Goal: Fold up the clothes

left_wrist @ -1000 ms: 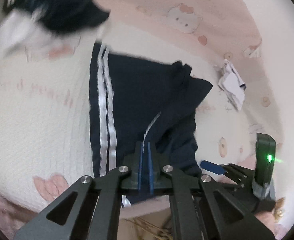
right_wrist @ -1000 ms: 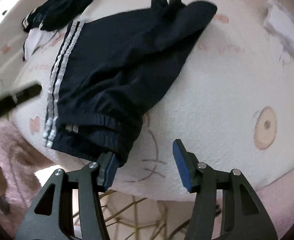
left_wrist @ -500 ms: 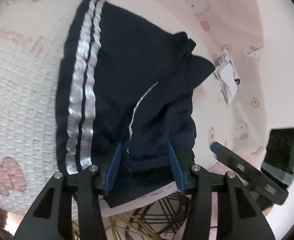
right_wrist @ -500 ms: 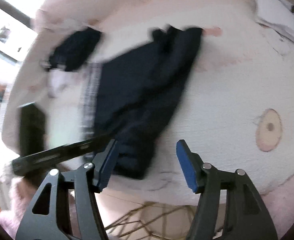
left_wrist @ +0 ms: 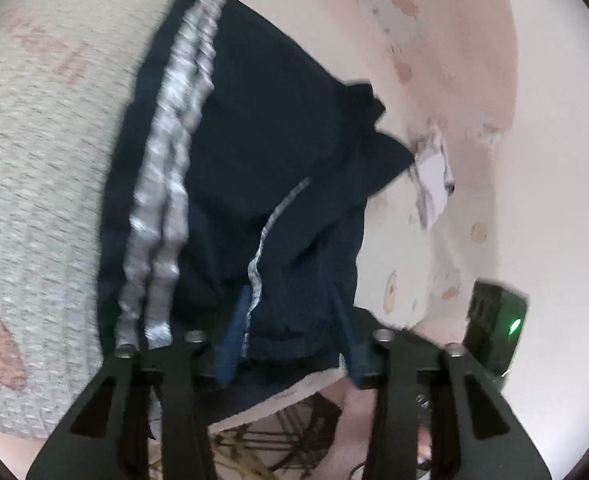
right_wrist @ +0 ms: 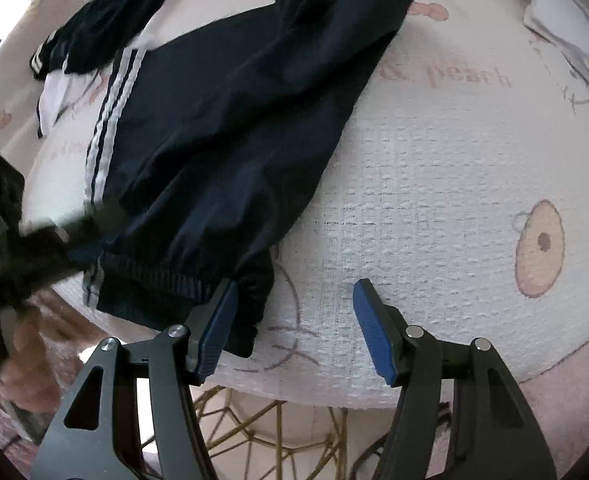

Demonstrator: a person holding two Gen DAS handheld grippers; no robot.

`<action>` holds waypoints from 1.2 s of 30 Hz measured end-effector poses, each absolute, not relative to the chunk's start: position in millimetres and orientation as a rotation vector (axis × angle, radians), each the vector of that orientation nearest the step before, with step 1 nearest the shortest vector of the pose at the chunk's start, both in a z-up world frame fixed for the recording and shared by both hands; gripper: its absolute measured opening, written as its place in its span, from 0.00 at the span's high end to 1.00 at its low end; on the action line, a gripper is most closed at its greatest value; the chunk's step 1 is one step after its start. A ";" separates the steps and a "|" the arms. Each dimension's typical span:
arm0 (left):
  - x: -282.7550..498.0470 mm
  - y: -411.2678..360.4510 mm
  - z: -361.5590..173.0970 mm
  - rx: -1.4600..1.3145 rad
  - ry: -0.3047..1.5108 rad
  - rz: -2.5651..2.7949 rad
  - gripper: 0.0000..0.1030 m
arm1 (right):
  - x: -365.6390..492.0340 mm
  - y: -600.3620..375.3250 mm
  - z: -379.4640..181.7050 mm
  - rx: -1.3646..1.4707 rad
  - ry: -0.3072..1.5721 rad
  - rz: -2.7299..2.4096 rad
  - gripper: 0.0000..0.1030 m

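Dark navy track pants (right_wrist: 222, 128) with white side stripes lie on a white blanket-covered table (right_wrist: 434, 200), their elastic waistband at the near edge. My left gripper (left_wrist: 290, 332) is open, its blue pads on either side of the waistband (left_wrist: 286, 336). My right gripper (right_wrist: 294, 324) is open at the table's near edge, its left pad by the waistband's right corner (right_wrist: 250, 300), its right pad over bare blanket. In the right wrist view the left gripper (right_wrist: 26, 248) shows as a blurred dark shape at the left.
A second dark garment with white fabric (right_wrist: 90, 40) lies at the far left. A white folded item (right_wrist: 562, 40) sits at the far right; it also shows in the left wrist view, white item (left_wrist: 434, 176). A gold wire frame (right_wrist: 278, 432) shows under the table edge.
The left gripper opened from shut and moved in over the waistband. The right gripper stayed open and swung back toward the waistband's right corner.
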State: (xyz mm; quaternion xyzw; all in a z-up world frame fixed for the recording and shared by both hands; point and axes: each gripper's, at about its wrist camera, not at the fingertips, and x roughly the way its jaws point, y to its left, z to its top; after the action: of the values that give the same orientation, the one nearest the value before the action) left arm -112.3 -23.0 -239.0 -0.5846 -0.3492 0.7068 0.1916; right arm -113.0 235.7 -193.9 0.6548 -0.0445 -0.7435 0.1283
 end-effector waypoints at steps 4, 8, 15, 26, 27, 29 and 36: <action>-111.7 -14.2 -227.0 -1.653 -0.845 2.088 0.87 | -113.8 243.9 -181.1 1.836 -0.220 -2.204 0.40; -105.9 -22.4 -211.6 -1.619 -0.827 2.156 0.88 | -111.8 237.1 -167.7 1.745 -0.232 -2.223 0.40; -91.2 -40.3 -204.5 -1.657 -0.796 2.245 0.88 | -109.3 223.5 -145.6 1.589 -0.251 -2.248 0.40; -80.5 -48.7 -218.7 -1.808 -0.748 2.294 0.88 | -101.5 194.5 -185.5 1.778 0.098 -2.196 0.39; -80.5 -48.0 -222.0 -1.829 -0.743 2.291 0.87 | -101.3 198.4 -183.9 1.778 0.082 -2.200 0.39; -80.6 -47.1 -225.3 -1.852 -0.742 2.287 0.87 | -101.0 206.3 -177.8 1.754 0.022 -2.217 0.39; -77.4 -55.3 -206.3 -1.737 -0.862 2.270 0.86 | -98.9 209.6 -170.7 1.717 0.005 -2.248 0.39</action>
State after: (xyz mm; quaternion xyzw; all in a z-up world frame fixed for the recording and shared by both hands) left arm -77.4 -55.3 -206.3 -0.5800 -0.2879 0.7580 0.0780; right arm -98.9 209.6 -170.7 0.5997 0.0017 -0.7850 0.1557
